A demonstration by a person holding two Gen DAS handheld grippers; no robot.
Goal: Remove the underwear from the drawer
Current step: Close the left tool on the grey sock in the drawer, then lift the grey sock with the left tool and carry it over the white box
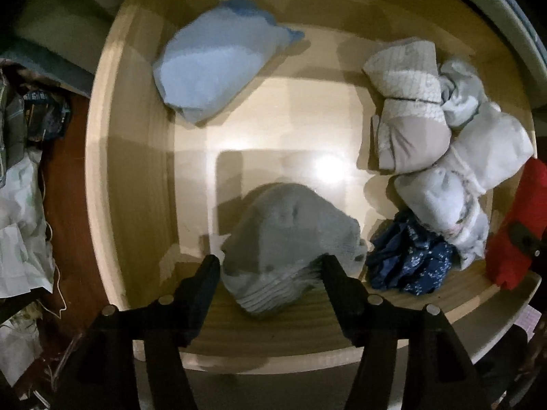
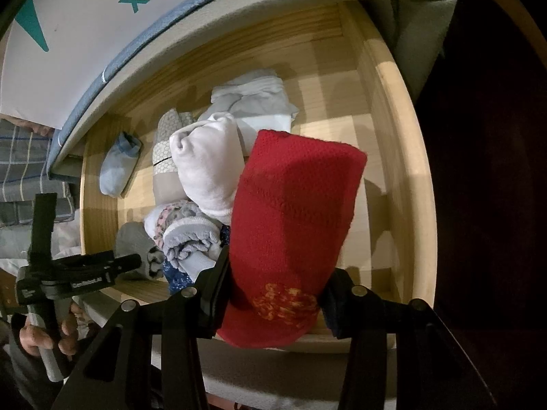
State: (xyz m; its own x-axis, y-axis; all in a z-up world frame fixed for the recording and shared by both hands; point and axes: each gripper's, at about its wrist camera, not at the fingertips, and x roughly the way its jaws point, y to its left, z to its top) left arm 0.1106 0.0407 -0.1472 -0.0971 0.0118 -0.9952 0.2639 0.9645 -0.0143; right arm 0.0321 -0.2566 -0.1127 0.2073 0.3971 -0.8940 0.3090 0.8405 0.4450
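Note:
The wooden drawer [image 1: 99, 171] is pulled out and I look straight down into it. My left gripper [image 1: 271, 263] stands open, with a grey folded undergarment [image 1: 290, 232] between its fingers near the drawer's front wall. A light blue folded piece [image 1: 218, 65] lies at the back left. White and beige rolled pieces [image 1: 413, 112] and a navy flowered one [image 1: 410, 259] are heaped on the right. My right gripper [image 2: 278, 273] is shut on a red knit undergarment [image 2: 297, 205], held over the drawer's [image 2: 407, 136] right part; it also shows in the left view as a red edge [image 1: 523, 222].
A mattress [image 2: 85, 34] with teal lettering overhangs the drawer's back. A hand [image 2: 44, 338] grips the left gripper's handle at the lower left of the right wrist view. Loose cloth and bags [image 1: 20, 205] lie on the dark floor left of the drawer.

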